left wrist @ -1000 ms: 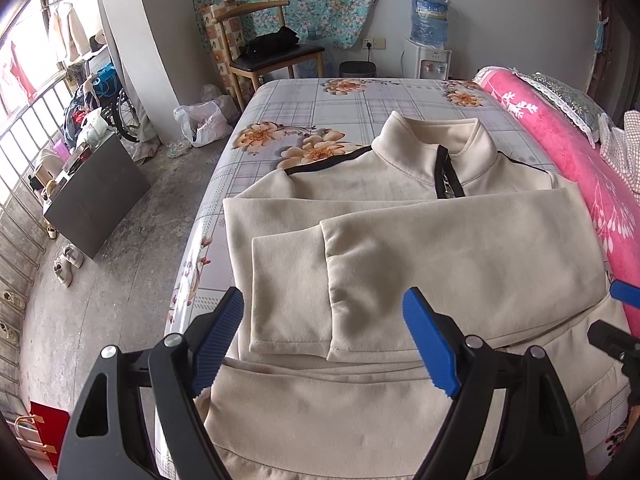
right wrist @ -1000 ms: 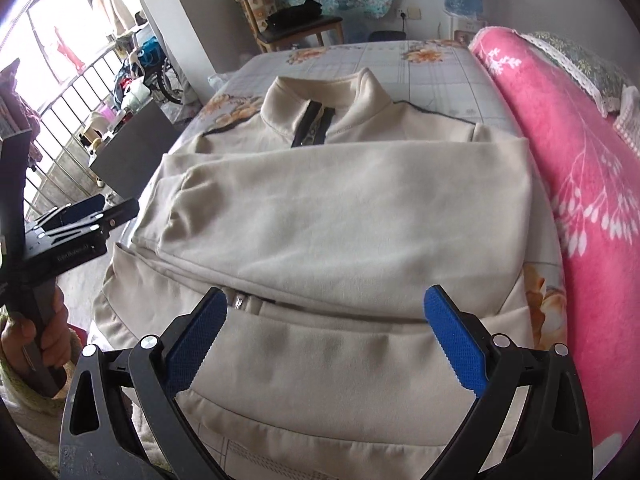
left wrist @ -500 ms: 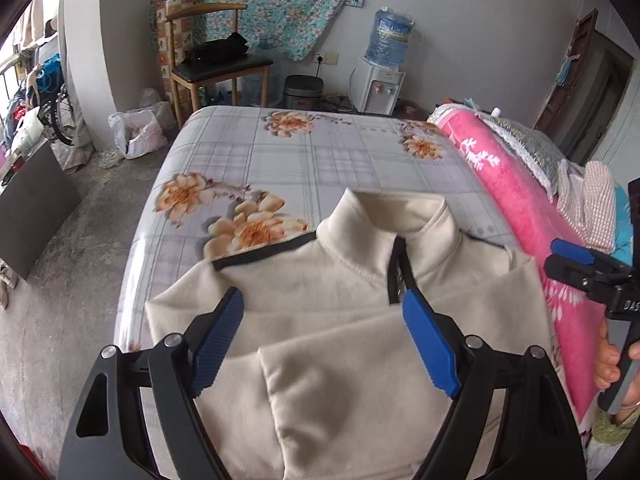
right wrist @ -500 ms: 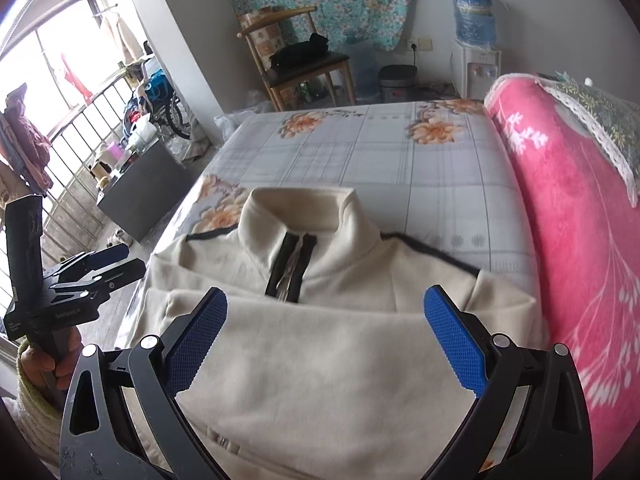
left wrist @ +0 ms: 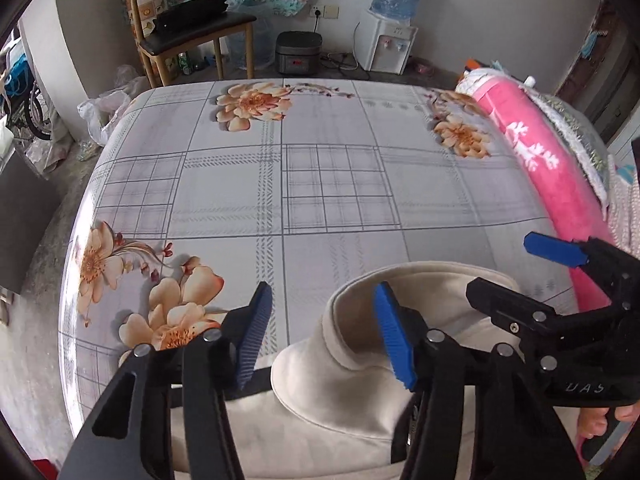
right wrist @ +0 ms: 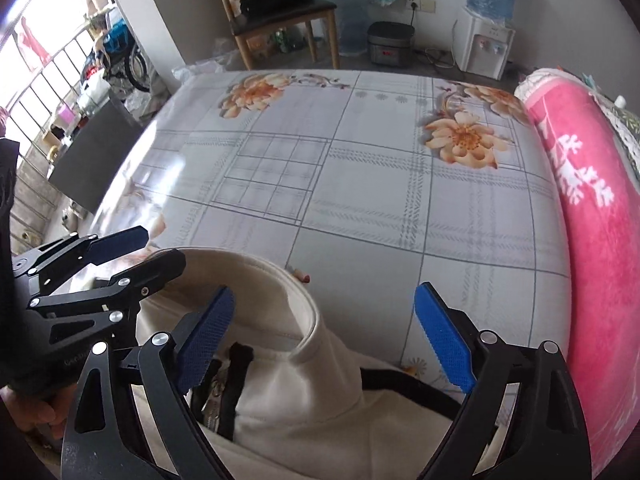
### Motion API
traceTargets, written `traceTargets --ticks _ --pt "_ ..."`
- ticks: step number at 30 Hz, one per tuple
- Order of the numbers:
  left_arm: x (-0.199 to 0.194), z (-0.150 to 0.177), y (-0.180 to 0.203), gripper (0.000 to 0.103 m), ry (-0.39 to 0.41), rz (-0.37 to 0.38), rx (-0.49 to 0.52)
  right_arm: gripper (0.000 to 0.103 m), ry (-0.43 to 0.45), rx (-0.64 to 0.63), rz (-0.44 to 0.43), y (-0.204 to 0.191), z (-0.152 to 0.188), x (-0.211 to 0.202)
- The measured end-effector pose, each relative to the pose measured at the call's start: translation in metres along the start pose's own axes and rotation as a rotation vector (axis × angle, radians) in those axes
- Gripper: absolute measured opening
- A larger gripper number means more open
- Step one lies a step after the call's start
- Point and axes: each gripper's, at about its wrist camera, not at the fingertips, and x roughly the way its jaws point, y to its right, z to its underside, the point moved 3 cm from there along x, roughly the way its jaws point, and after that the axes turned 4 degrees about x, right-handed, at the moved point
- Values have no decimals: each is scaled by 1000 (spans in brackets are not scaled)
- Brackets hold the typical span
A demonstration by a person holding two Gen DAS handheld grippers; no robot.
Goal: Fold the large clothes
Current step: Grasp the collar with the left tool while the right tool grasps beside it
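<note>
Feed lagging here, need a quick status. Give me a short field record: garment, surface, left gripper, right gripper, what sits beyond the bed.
garment: cream jacket, stand-up collar toward the far end, dark zipper at the front
surface: bed sheet with flowers and checks, pink blanket along one side
left gripper: jaws just closing, apart, over the collar's side, pads not pressing cloth
right gripper: open, jaws just narrowing slightly, over the collar's other side
beyond bed: wooden chair, water dispenser
</note>
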Motion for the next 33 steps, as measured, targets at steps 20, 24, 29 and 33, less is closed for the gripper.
traceTargets --ticks 20,24,29,33 --pt "-7 47 -11 35 -123 2 73 60 -178 -106 65 3 62 -9" --pt "-12 61 -16 35 -118 29 60 60 -180 -107 53 -1 79 -21" --pt "-29 74 -21 30 -82 99 34 58 -161 -102 56 -4 93 -36" --pt "-38 84 -23 30 -79 127 43 58 -56 -68 -2 -8 84 -65"
